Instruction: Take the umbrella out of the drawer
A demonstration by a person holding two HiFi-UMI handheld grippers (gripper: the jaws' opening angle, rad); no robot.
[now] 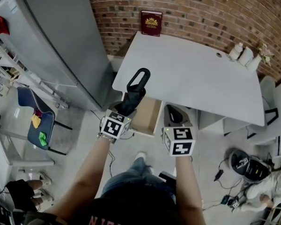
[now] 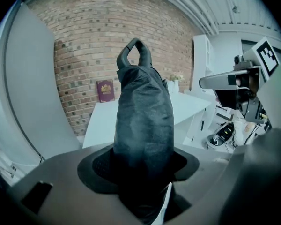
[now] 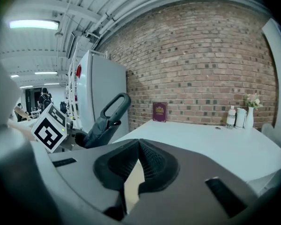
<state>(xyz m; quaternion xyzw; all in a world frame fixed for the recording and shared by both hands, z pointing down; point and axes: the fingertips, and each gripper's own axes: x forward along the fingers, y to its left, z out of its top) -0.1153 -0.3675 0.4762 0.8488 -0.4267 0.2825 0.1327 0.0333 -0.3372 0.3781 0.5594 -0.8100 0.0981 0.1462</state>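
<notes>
A black folded umbrella (image 1: pixel 136 90) with a loop handle stands upright between the jaws of my left gripper (image 1: pixel 124 108), which is shut on its lower body. It hangs above the open wooden drawer (image 1: pixel 147 118) at the near left corner of the white desk (image 1: pixel 192 74). In the left gripper view the umbrella (image 2: pixel 143 121) fills the middle, its handle uppermost. My right gripper (image 1: pixel 175 116) hovers just right of the drawer, shut and holding nothing; its pads (image 3: pixel 147 161) meet at the tips. The right gripper view shows the umbrella (image 3: pixel 103 121) to its left.
A red book (image 1: pixel 151 22) leans on the brick wall behind the desk. Bottles and a small vase (image 1: pixel 241 54) stand at the desk's far right corner. A tall grey cabinet (image 1: pixel 51 36) is at the left, with a chair (image 1: pixel 35 121) below it. A person sits on the floor at the lower right.
</notes>
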